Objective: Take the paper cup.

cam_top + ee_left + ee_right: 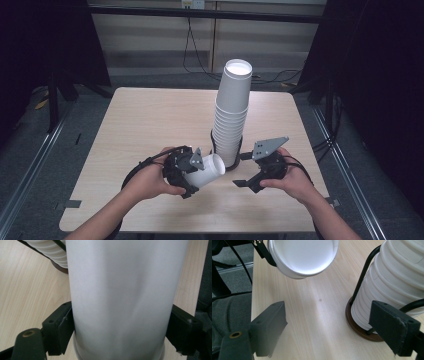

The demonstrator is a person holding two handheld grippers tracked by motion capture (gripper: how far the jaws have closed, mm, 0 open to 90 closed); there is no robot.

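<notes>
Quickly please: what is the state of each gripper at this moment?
Left gripper: closed on a single white paper cup, one jaw on each side of it.
Right gripper: open, holding nothing, beside the stack of cups.

Black left gripper [197, 167], black right gripper [243, 170], grey triangular plates, seemingly bare forearms

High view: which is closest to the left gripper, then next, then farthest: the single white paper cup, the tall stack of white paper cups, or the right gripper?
1. Single white paper cup: clamped in the left gripper.
2. Tall stack of white paper cups: just beyond, at table centre.
3. Right gripper: past the stack's base, to the right.
</notes>
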